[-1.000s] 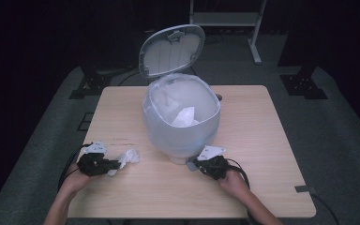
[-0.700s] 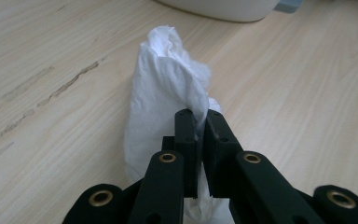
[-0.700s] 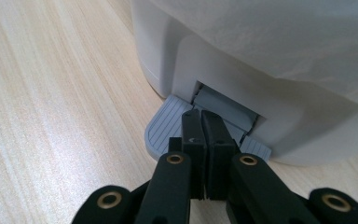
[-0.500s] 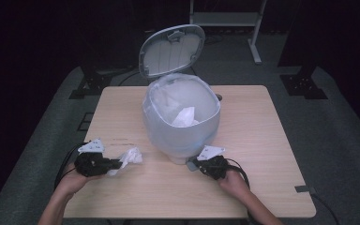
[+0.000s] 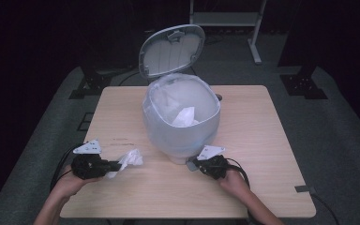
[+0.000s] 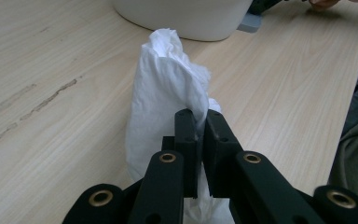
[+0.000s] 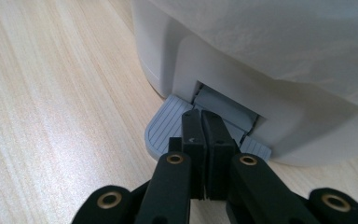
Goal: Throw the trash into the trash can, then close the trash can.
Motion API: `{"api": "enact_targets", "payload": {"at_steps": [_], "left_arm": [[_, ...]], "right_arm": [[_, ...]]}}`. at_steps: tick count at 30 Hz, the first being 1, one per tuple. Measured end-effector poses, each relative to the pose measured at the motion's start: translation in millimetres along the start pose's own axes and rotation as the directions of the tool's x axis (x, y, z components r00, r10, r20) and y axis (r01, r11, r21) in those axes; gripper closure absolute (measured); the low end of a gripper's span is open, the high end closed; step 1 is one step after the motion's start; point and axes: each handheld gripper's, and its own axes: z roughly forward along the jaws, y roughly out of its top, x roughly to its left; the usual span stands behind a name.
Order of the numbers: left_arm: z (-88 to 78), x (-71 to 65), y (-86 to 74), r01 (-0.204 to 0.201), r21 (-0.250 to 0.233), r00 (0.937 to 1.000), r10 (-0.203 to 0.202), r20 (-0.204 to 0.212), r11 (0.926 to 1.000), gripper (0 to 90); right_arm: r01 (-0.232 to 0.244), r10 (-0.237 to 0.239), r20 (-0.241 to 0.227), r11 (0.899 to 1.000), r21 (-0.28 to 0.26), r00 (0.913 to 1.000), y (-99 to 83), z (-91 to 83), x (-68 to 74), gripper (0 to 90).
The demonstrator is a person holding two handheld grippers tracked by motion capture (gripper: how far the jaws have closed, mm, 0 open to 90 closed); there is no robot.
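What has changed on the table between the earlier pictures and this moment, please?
The left gripper, shut on the crumpled tissue, has lifted it slightly off the table. The right gripper stays shut, pressing the bin's pedal. The bin keeps its lid open.

My left gripper (image 6: pixel 198 140): black jaws w/ brass-coloured rivets, light grey top plate; it holds a plain white crumpled tissue (image 6: pixel 168 93). My right gripper (image 7: pixel 204 140): same black and brass, grey plate. Bin (image 5: pixel 180 117): pale grey-white body, translucent whitish liner, white paper inside; lid (image 5: pixel 171 49) light grey. Pedal (image 7: pixel 168 126): mid grey w/ fine ribbed lines. Table (image 5: pixel 262 140): light wood grain w/ a few dark streaks. Floor (image 5: pixel 337 122): dark grey; backdrop black.
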Motion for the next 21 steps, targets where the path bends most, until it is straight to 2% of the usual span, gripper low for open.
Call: {"api": "enact_targets", "payload": {"at_steps": [5, 13, 15, 21], "left_arm": [[-4.5, -10.2, 6.9, -0.025, -0.001, 0.9997, 0.025, 0.006, 0.9997, 85.3], [-22.3, -23.6, 30.2, -0.075, -0.024, 0.9967, 0.075, 0.03, 0.9969, 85.1], [-27.5, -24.5, 34.0, -0.072, -0.03, 0.9963, 0.073, 0.045, 0.9969, 84.9], [-41.0, -30.0, 42.2, -0.074, -0.023, 0.9967, 0.075, 0.034, 0.997, 85.0]], "right_arm": [[0.001, -0.001, -0.001, 1.0, 0.004, 1.0, 0.5, 0.0, -0.1, 88.3], [-0.001, 0.001, 0.002, 1.0, -0.001, 1.0, -0.3, 0.0, 0.3, 88.3], [-0.005, 0.005, 0.002, 1.0, -0.002, 1.0, -0.2, 0.1, 0.4, 88.3], [-0.001, 0.001, 0.003, 1.0, -0.003, 1.0, -0.2, 0.1, 0.6, 88.3]]}}
